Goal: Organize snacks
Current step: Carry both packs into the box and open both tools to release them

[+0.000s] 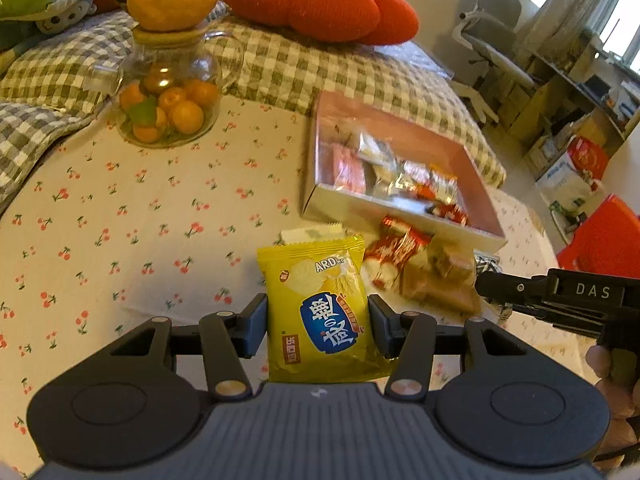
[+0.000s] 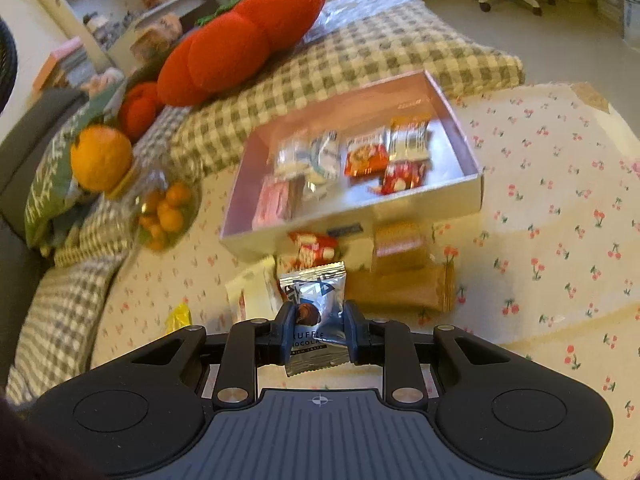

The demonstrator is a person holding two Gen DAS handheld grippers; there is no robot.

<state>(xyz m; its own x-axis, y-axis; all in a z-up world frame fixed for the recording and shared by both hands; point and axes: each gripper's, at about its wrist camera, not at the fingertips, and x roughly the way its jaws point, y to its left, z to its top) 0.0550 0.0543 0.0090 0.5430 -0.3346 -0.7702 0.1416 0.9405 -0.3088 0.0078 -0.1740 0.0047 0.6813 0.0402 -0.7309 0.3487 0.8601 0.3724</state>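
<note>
My left gripper is shut on a yellow chip packet, held above the cherry-print cloth in front of the pink snack box. My right gripper is shut on a silver truffle chocolate packet, also in front of the box's near wall. The box holds several wrapped snacks. Loose snacks lie by its near wall: red packets, brown packets and a white packet. The right gripper's body shows in the left wrist view.
A glass jar of small oranges with a large orange on top stands far left. Red plush cushions lie on the checked blanket behind the box. Cloth spreads left and right. The table edge is at the right.
</note>
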